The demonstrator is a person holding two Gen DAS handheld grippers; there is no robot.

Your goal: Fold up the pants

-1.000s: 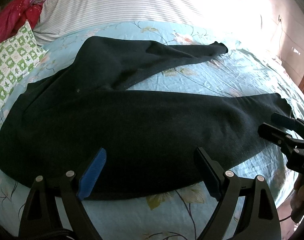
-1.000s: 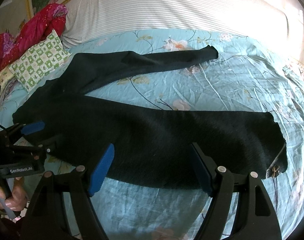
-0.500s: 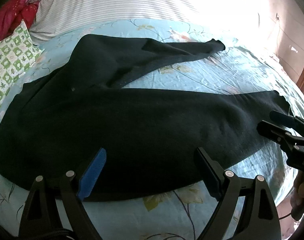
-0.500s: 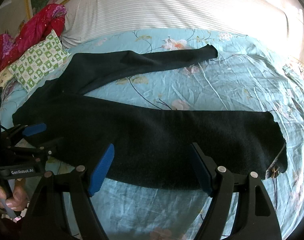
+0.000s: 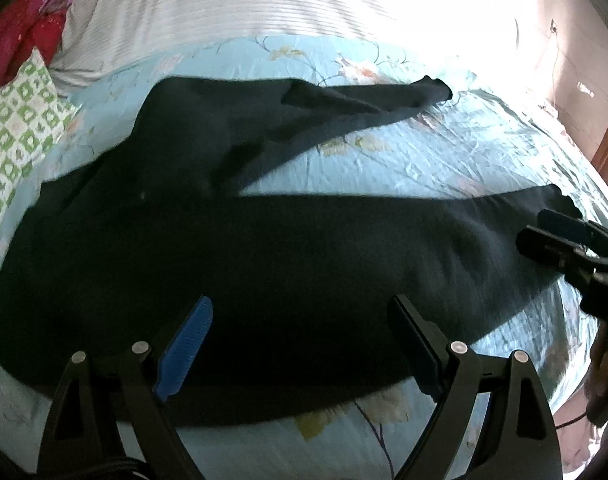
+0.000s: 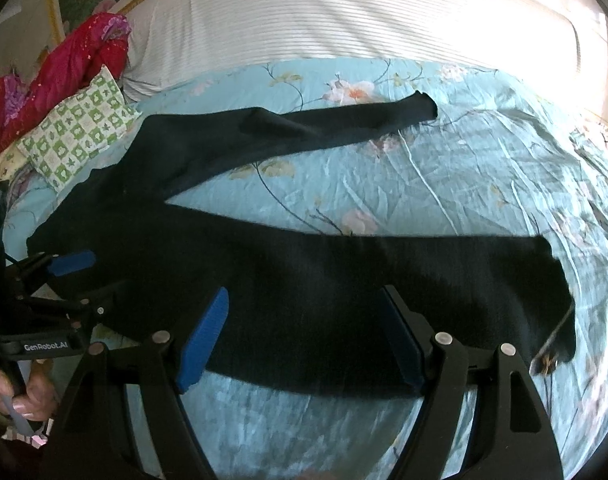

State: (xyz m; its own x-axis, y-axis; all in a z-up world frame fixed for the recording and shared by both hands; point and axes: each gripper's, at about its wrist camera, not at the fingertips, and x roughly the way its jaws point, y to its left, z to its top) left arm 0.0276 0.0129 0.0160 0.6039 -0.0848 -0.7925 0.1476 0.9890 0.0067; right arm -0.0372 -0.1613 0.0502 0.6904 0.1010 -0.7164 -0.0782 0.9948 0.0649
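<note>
Left wrist view: black pants (image 5: 288, 248) lie spread on the blue floral bedsheet (image 5: 444, 160), legs splayed in a V, waist toward the left, near leg running to the right, far leg (image 5: 364, 108) angling up toward the striped blanket (image 5: 264, 4). Left gripper (image 5: 300, 344) hangs over the near edge of the pants w/ jaws wide apart, nothing betw. them. Right wrist view: right gripper (image 6: 304, 332) likewise wide open and empty, over the near leg, hem (image 6: 556, 280) off to its right.

Step in hand, as I read it: getting set to pinch the near leg & bring it onto the far one. To do it well:
- left gripper grabs near the waist/hip edge, right gripper close to the hem, so the leg lifts as one straight span, not sagging mid-way.
- jaws should come down w/ one finger under the edge of the cloth; knit looks soft & limp, so a shallow bite may slip.
- carry both ends together, lay edge on edge, then smooth the small fold in the far leg.

Containers: none in either view. Only a green-checked pillow (image 6: 76, 128) & red quilt (image 6: 64, 68) at the left, well apart from the near leg; pillow sits just beside the waist end.
</note>
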